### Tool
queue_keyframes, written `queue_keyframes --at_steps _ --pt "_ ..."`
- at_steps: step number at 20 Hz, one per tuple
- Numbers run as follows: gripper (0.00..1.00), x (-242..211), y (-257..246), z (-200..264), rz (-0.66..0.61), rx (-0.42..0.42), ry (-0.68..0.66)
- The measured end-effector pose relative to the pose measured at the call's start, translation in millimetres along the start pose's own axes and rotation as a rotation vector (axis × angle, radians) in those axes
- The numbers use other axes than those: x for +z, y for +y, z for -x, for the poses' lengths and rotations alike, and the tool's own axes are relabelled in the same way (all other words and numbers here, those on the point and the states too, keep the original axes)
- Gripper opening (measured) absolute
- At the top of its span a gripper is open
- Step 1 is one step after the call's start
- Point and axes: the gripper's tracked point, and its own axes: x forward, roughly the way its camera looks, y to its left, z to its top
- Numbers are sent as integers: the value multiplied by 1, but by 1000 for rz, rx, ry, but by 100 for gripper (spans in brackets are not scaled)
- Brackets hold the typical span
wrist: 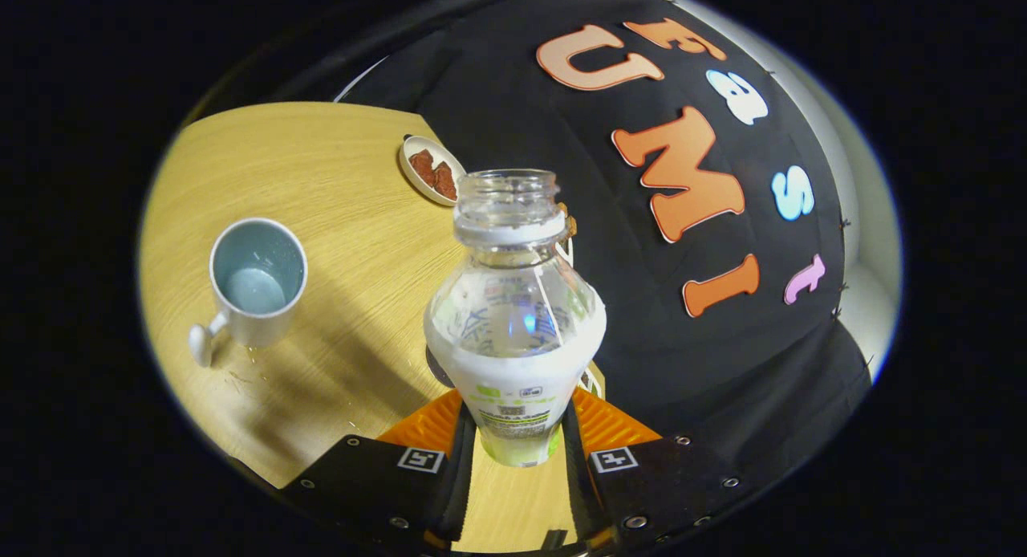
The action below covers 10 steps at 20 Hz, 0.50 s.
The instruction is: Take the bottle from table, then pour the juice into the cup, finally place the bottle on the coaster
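An uncapped clear plastic bottle [513, 316] with a white label stands between my fingers, held above the wooden table [337, 180]. My gripper [517, 424] is shut on the bottle's lower body, one finger pressing each side. The whole view is tilted, so the bottle leans with the gripper. A white mug [255, 282] with a pale interior sits on the table to the left of the bottle, its handle pointing toward me. A dark round edge [440, 372] shows on the table just behind the bottle's base; I cannot tell if it is the coaster.
A small white dish [432, 170] holding reddish-brown pieces sits beyond the bottle near the table's far edge. The black cloth wall [682, 316] rises right behind the table on the right.
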Motion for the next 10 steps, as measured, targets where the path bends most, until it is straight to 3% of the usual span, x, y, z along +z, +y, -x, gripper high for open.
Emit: queue_keyframes --at_steps 10 --pt "52 5 -7 -14 272 -93 -18"
